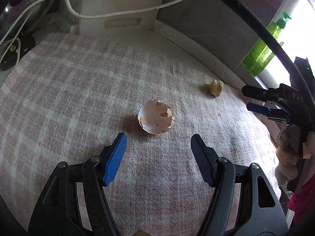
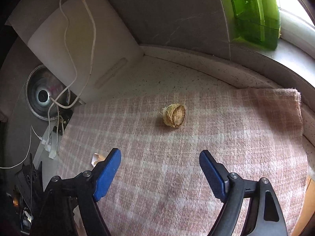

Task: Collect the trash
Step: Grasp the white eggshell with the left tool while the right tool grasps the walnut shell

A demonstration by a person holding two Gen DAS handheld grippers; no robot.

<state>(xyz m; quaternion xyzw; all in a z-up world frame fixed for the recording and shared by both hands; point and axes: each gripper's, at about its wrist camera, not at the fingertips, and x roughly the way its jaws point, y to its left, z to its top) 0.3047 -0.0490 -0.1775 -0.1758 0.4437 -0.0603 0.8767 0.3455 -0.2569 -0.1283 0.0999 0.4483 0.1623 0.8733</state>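
Observation:
A broken eggshell lies on the pink checked cloth, just ahead of my left gripper, which is open and empty with a blue pad on each side. A small tan fibrous scrap lies farther right near the wall. In the right wrist view the same scrap sits on the cloth ahead of my right gripper, also open and empty. A shell fragment peeks out beside its left finger. The right gripper shows at the right edge of the left wrist view.
A white cutting board leans on the grey back wall with white cables draped over it. A steel pot lid lies at the left. A green soap bottle stands on the window sill. A thick black cable crosses overhead.

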